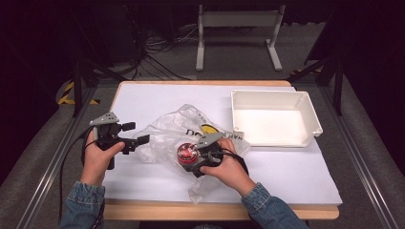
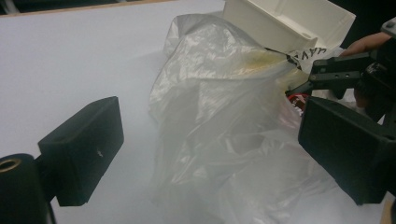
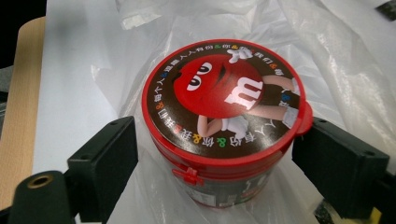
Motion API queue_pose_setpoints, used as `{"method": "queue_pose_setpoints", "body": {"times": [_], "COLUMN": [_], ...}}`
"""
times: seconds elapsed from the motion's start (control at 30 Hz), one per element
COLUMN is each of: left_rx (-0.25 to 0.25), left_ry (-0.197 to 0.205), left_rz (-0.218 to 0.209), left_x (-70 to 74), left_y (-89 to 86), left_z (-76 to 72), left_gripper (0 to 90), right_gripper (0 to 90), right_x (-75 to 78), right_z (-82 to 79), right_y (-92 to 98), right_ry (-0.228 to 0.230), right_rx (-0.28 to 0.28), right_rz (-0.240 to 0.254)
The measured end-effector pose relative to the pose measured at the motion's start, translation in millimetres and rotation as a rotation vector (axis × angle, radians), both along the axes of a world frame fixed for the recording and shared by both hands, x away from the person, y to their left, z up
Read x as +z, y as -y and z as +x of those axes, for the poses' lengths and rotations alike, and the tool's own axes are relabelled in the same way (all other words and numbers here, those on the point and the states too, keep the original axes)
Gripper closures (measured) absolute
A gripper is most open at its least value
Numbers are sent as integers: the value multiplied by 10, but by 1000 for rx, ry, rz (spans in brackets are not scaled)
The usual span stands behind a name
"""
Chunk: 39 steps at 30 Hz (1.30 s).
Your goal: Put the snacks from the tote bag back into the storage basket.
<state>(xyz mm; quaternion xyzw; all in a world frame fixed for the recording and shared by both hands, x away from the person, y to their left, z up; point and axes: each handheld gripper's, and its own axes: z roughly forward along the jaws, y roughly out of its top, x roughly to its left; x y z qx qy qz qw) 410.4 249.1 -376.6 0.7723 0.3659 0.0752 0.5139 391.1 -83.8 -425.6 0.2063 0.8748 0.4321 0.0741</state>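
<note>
While the red-lidded candy tub [image 3: 224,121] stands upright on the crumpled clear plastic bag [image 1: 167,131], its short axis runs vertical and its round lid faces up, with the small pull tab on the rim pointing toward the right jaw in the right gripper view. The tub sits near the middle of the white surface [image 1: 286,171], to the left of the empty white tray [image 1: 305,107] and well apart from it. The right gripper [image 1: 203,157] reaches in from the near side with its jaws spread to either side of the tub; a sliver of bag shows between the left pad and the tub wall, and the right pad sits just beside the lid tab, so no squeeze is evident. The left gripper [image 1: 136,139] is held off to the left of the bag, its jaws wide apart with only the bag's loose folds in front of them, nothing pinched.
</note>
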Motion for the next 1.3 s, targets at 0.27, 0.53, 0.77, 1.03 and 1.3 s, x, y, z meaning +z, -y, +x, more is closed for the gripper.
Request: {"method": "queue_pose_setpoints", "body": {"times": [0.27, 0.53, 0.77, 1.03, 1.3], "left_rx": [-1, 8, 17, 22, 22], "left_ry": [21, 37, 45, 49, 45], "left_rz": [-22, -33, -40, -43, -31], "left_x": [63, 97, 115, 122, 125], "left_y": [-58, -132, -189, -206, -207], "left_z": [-50, -145, -207, -215, -191], "left_gripper": [55, 44, 40, 40, 43], "right_gripper": [152, 123, 163, 242, 242], "right_x": [-47, -70, -113, -72, 69], "right_z": [23, 63, 109, 77, 36], "right_y": [-68, -129, -167, -170, -154], "right_ry": [4, 2, 5, 36, 48], "right_rx": [15, 13, 12, 14, 20], "right_rz": [-1, 2, -10, -29, -11]}}
